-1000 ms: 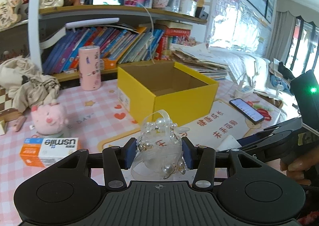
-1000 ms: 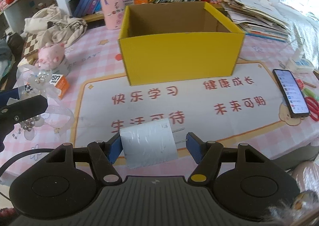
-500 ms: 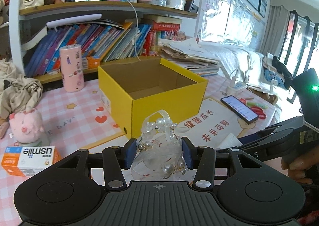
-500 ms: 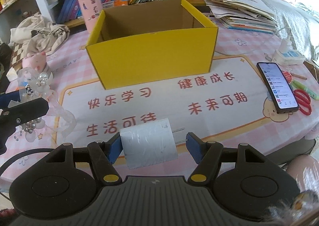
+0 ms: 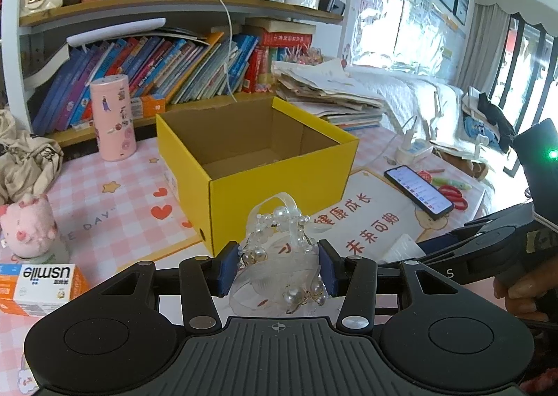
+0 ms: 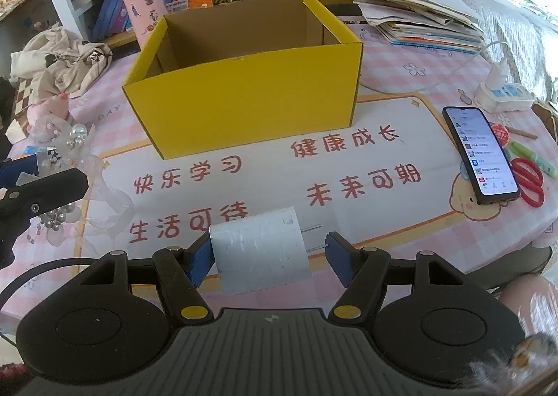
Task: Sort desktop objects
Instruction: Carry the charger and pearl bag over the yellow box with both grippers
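An open yellow cardboard box (image 5: pixel 279 186) stands on the pink checked table, its inside bare as far as I see. My left gripper (image 5: pixel 279 268) is shut on a clear ribbon ornament with pearls (image 5: pixel 275 221), held above the mat just short of the box's near corner. In the right wrist view the box (image 6: pixel 244 106) is straight ahead. My right gripper (image 6: pixel 270 258) is shut on a white charger plug (image 6: pixel 258 246), its prongs pointing at the right finger. The left gripper (image 6: pixel 42 190) and the ornament (image 6: pixel 73 137) show at that view's left edge.
A phone (image 6: pixel 479 155), red scissors (image 6: pixel 530 179) and a power strip (image 6: pixel 505 96) lie right of the box. A toothpaste carton (image 5: pixel 38 284), a pink plush pig (image 5: pixel 28 225) and a pink cylinder (image 5: pixel 113 117) sit left. Bookshelves and stacked papers back the table.
Both grippers have carried their objects closer to the yellow box, which now looks larger in both views. Neither grip has changed.
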{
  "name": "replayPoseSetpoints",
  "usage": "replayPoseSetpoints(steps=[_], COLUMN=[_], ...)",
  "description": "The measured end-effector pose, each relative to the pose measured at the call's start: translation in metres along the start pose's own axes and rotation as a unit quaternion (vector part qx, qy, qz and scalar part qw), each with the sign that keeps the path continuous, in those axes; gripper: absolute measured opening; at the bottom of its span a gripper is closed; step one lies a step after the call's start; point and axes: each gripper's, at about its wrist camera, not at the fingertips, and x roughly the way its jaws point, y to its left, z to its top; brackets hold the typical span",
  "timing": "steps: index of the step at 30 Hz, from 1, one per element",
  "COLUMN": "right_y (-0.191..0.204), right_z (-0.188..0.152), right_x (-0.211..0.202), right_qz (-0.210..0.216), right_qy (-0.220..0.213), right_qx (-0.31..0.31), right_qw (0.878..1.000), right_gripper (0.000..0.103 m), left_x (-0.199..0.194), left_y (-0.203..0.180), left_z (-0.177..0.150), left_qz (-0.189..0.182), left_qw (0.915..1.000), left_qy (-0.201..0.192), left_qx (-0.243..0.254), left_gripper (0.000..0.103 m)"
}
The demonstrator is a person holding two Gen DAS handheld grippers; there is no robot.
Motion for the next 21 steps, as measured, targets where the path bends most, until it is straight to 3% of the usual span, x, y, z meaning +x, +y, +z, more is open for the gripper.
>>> replayPoseSetpoints(steps=[21], right_y=[-0.034], right_z=[0.022], right_x=[0.024], right_qz=[0.006], right_qy=[0.028], right_qx=[-0.002], right_qw=[1.0], right_gripper=[0.066], left_x=[0.043], left_y=[-0.015], left_z=[0.017], left_qz=[-0.005], left_qw=[0.9997], left_qy=[0.023], left_qx=[-0.002], left_gripper=[0.047])
